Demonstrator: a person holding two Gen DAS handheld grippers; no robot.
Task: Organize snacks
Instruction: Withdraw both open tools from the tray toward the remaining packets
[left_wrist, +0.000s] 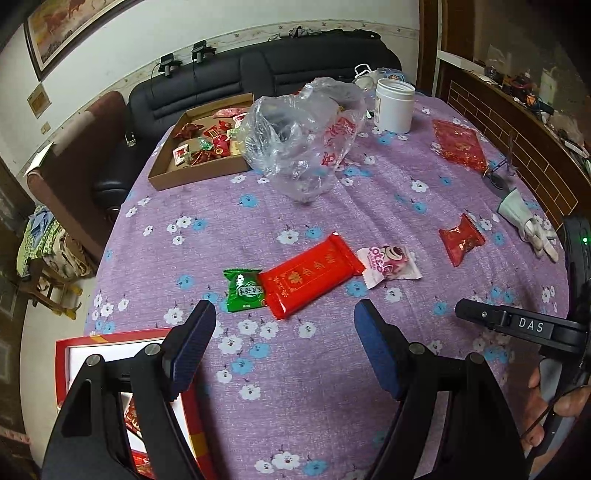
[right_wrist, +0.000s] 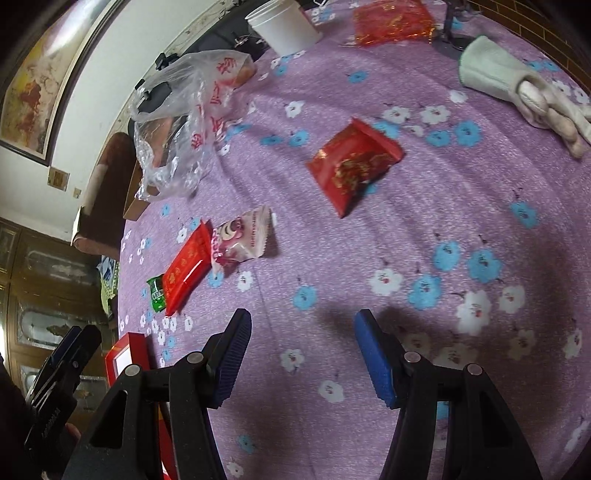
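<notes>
- Both tools are up over the purple flowered tabletop (left_wrist: 317, 387) and nothing is in either one: the left hand-held gripper (left_wrist: 284, 339) hangs released, jaws wide apart, and the right hand-held gripper (right_wrist: 301, 350) is released too, a little narrower, with only cloth between its pads
- The snacks sit loose: a green packet (left_wrist: 243, 290), a long red packet (left_wrist: 310, 275) and a pink-and-white packet (left_wrist: 388, 264) in a row just ahead of the left tool, the red one overlapping the green one's edge and the pink one touching its far end
- Trouble spot one, by my read: close on that red packet and a neighbour may get dragged or pinched along, since all three are in contact
- A smaller red packet (right_wrist: 354, 166) lies well apart, ahead of the right tool; flat, glossy wrappers like this look prone to sliding out from under the pads
- The red box (left_wrist: 122, 343) sits at the near left edge, partly under the left tool, so a drop aimed there could clip its rim or go over the edge
- Both tools crowd the same patch; a crossing reach risks a knock
- The crumpled plastic bag (left_wrist: 306, 136) beside the cardboard tray (left_wrist: 199, 173) could snag a reach toward that tray
</notes>
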